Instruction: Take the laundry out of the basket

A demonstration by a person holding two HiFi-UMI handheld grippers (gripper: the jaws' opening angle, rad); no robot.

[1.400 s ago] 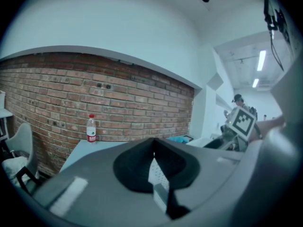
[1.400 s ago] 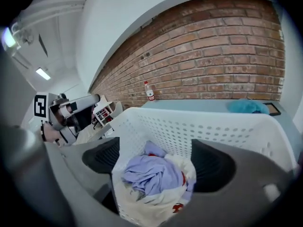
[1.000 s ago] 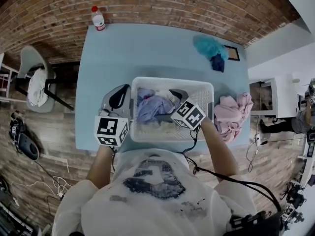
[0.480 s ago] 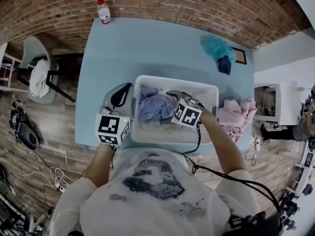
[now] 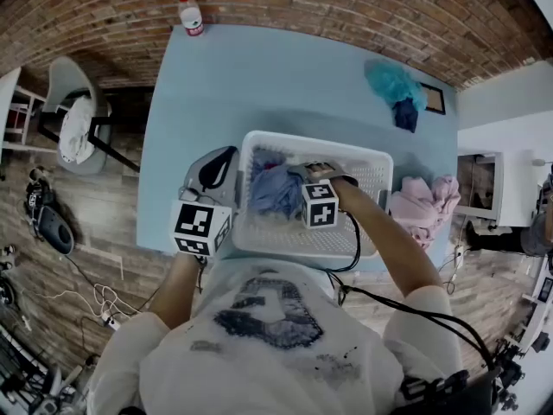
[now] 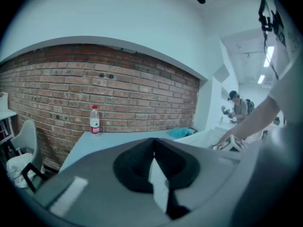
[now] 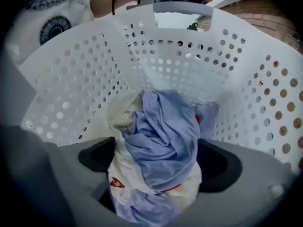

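A white perforated laundry basket (image 5: 367,169) stands on the light blue table (image 5: 259,76). Inside it lies a bundle of lavender and white laundry (image 5: 275,188). My right gripper (image 5: 298,182) reaches into the basket and is shut on that bundle; in the right gripper view the lavender and white cloth (image 7: 156,160) fills the space between the jaws, with the basket wall (image 7: 180,56) behind. My left gripper (image 5: 212,169) rests outside the basket's left wall, shut with nothing in it (image 6: 154,148).
A pink garment (image 5: 423,206) lies on the table right of the basket. A teal and dark blue heap (image 5: 396,89) sits at the far right corner, and a bottle (image 5: 190,13) at the far left. A chair (image 5: 73,128) stands left of the table.
My right gripper has swung leftward inside the basket toward the laundry bundle and now grips it. The left gripper has stayed beside the basket.
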